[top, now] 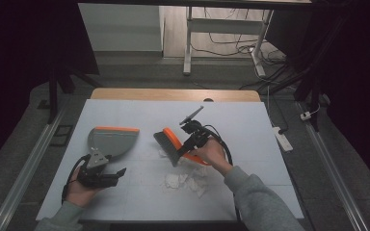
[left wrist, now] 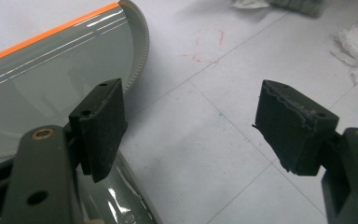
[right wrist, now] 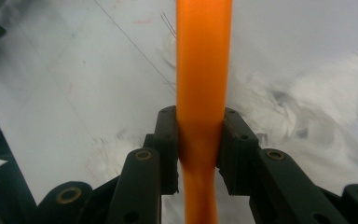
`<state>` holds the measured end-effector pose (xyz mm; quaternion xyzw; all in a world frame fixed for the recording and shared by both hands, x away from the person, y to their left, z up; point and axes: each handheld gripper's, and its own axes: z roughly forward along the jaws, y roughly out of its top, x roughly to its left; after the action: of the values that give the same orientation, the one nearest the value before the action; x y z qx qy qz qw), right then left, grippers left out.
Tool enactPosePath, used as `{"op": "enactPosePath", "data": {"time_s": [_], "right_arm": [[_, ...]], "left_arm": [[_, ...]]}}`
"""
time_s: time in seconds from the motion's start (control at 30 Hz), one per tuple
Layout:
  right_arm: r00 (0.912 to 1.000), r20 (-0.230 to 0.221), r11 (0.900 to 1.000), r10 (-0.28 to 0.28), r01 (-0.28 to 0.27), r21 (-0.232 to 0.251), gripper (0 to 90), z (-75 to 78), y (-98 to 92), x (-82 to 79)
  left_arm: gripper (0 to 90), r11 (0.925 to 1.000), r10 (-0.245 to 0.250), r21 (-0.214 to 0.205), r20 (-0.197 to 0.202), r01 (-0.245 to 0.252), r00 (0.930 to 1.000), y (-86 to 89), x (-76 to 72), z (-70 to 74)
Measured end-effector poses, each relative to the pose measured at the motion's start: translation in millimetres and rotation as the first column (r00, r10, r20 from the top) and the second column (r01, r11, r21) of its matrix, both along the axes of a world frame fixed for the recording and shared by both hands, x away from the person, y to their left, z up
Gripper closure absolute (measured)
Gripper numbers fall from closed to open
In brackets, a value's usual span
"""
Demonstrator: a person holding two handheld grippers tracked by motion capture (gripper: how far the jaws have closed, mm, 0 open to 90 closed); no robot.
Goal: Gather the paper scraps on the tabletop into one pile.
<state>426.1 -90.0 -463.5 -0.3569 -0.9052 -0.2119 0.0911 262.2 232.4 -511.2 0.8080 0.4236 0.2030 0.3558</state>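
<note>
One orange brush handle (right wrist: 203, 93) sits clamped between the right claw (right wrist: 200, 149) pads

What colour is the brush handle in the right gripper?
Orange. The brush handle shows best in the right gripper view, clamped by the right gripper.

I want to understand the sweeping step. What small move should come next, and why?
Probably lower the brush until its bristles meet the table by the paper scraps, then sweep them toward the dustpan. The right gripper is shut on the orange handle, the scraps lie loose, and the left gripper is open beside the dustpan.
</note>
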Motion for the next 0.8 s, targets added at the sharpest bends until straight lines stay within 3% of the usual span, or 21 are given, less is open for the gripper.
{"op": "enactPosePath", "data": {"time_s": [0.1,0.27,0.47,0.57,0.8], "right_arm": [[0.9996,0.026,1.0000,-0.004,0.004,-0.007,71.1,9.9,-8.8,-4.1],[0.9972,0.074,0.9981,0.011,-0.015,0.059,71.1,33.7,-16.1,-15.1],[0.9863,0.165,0.9910,0.015,-0.037,0.129,71.1,54.6,-16.9,-24.6],[0.9860,0.166,0.9894,0.013,-0.036,0.141,71.1,50.1,-8.4,-23.1],[0.9946,0.095,0.9862,0.043,-0.058,0.155,71.1,16.6,35.0,-9.1]], "left_arm": [[25.1,1.0000,-0.001,0.002,0.000,0.001,1.0000,-0.5,-0.1,0.2],[25.1,1.0000,-0.001,0.003,-0.001,0.001,1.0000,-0.7,-0.4,0.3],[25.1,1.0000,-0.002,0.009,0.000,0.002,1.0000,-2.5,-0.4,0.2],[25.1,0.9999,-0.003,0.011,-0.001,0.003,1.0000,-3.2,-0.3,0.2],[25.1,0.9999,-0.002,0.014,0.000,0.002,1.0000,-3.3,-0.8,-0.2]]}}
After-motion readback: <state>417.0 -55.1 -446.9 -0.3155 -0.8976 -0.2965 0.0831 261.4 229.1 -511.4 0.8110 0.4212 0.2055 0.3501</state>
